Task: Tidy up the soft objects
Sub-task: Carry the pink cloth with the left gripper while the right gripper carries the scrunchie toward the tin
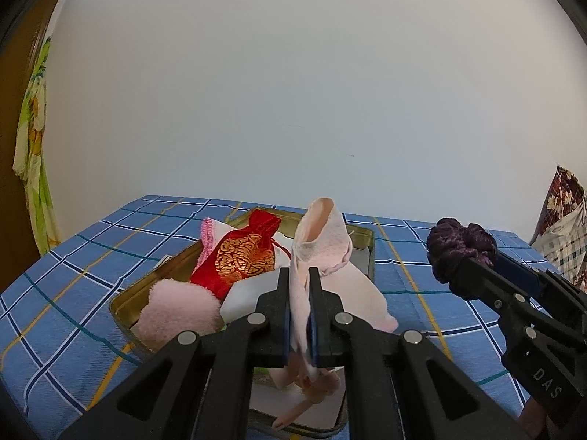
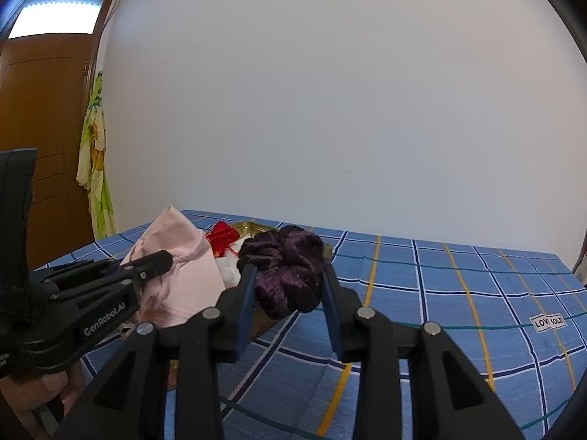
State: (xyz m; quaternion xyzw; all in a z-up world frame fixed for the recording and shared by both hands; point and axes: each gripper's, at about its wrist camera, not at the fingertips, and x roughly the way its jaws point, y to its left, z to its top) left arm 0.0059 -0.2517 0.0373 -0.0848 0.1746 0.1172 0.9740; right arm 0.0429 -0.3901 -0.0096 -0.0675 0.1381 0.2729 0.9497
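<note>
Above tin (image 1: 121, 302): clamped pink cloth (image 1: 323, 242), scrunchie (image 2: 286, 267).

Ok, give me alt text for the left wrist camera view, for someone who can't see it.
The left gripper pinches a pale pink cloth upright above a gold tin that holds a red embroidered pouch and a fluffy pink item. At right, the right gripper grips a dark purple scrunchie over a blue plaid tablecloth.

light: soft, even, dim-ish | source: perhaps door transom (image 2: 55, 16) | shadows: faint | edges: fisheye-warped, vignetted
</note>
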